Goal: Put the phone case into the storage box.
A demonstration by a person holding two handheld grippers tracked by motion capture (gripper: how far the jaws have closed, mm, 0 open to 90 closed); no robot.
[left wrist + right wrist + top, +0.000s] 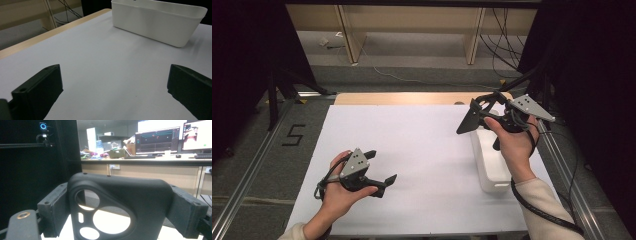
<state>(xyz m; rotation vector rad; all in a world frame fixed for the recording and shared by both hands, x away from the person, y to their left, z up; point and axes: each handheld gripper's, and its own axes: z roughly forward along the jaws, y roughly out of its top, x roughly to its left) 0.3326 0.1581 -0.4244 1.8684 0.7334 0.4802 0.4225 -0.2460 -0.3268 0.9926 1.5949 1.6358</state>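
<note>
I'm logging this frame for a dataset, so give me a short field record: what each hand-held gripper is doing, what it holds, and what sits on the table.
left hand-held gripper: low over the white table cover, jaws wide apart, holding nothing
right hand-held gripper: raised above the bin, jaws closed on a black plastic part with round cutouts
bin: white plastic bin at the table's right side
bin contents: cannot tell

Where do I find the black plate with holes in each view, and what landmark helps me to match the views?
High view: the plate is right of centre, held in the right gripper above the far end of the white bin.
Right gripper view: the plate is at the centre, clamped between the jaws.
Left gripper view: the bin stands at the top right.
Shared landmark: the bin.
</note>
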